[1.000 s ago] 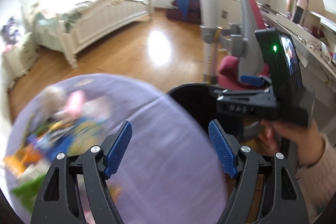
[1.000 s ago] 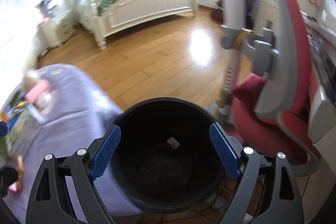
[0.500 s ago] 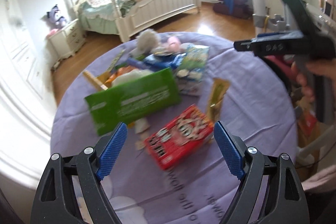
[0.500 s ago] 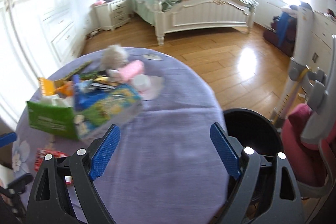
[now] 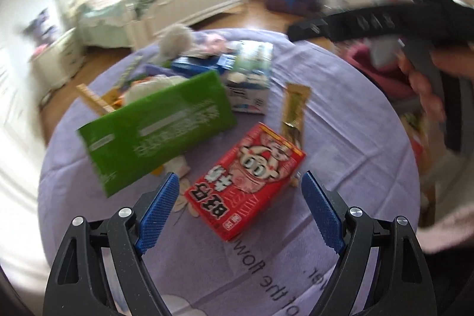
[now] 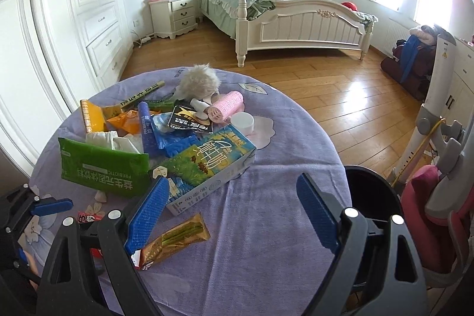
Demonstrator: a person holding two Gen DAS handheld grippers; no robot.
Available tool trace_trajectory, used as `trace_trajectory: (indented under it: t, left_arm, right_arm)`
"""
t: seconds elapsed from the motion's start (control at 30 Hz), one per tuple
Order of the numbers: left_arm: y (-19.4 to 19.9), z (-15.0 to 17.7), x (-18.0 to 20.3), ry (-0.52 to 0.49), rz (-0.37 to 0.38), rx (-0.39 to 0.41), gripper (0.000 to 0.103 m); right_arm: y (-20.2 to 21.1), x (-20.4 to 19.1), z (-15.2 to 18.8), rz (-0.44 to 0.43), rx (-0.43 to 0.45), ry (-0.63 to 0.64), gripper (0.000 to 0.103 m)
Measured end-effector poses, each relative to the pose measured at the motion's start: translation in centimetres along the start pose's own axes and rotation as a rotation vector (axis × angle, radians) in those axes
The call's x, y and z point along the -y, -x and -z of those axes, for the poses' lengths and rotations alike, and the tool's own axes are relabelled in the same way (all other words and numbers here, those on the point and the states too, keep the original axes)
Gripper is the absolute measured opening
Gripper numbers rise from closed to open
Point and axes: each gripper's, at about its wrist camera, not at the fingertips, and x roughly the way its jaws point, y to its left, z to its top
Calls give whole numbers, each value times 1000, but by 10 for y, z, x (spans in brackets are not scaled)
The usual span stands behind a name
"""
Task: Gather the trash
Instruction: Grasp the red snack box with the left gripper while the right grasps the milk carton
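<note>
A round table with a purple cloth (image 6: 266, 227) holds a pile of trash: a green packet (image 6: 103, 168), a milk carton (image 6: 207, 165), a gold snack wrapper (image 6: 174, 239), a pink roller (image 6: 226, 105) and a white fluffy thing (image 6: 198, 79). In the left wrist view a red carton (image 5: 246, 179) lies just ahead of my open, empty left gripper (image 5: 240, 209), with the green packet (image 5: 157, 129) to its left and the gold wrapper (image 5: 293, 114) behind. My right gripper (image 6: 231, 215) is open and empty above the table's near side. A black bin (image 6: 370, 197) stands at the table's right edge.
A pink and grey chair (image 6: 438, 227) stands right of the bin. A white bed (image 6: 281, 5) and a nightstand (image 6: 174, 14) are beyond on the wooden floor. White cupboards (image 6: 59, 19) line the left wall. My right gripper shows in the left wrist view (image 5: 385, 22).
Both grippers have swung from over the black bin back to the table. The left gripper has come down closer to the red carton. Both stay open.
</note>
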Motion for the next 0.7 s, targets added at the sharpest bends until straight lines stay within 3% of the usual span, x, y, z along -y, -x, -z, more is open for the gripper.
trace_trajectory:
  t: [0.23,0.27,0.3,0.33,0.37,0.53,0.7]
  left_arm:
    - [-31,-10,8,-227,32,-56,83]
    - [-36,-10,8,-240,25,-68,79]
    - [-43,-9,9,-254,21,-92,65]
    - [-43,-9,9,-250,33,-86,53]
    - [-42,-9,8,-221,62,-91,52]
    - [-25,-7,11,-129,15,-40,51]
    - [12,-11,7,8,-39,74,51]
  right_arm:
    - [1,2,3,13,-10,-20,87]
    - [0,2,2,15,-13,-22,87]
    - [0,3,3,17,-16,-24,87]
    - [-1,4,2,22,-18,-30,87]
    - [-2,4,2,22,-18,-34,87]
    - [-19,1,-3,26,-33,-69,87]
    - [-49,0,-9,7,-88,-213,87]
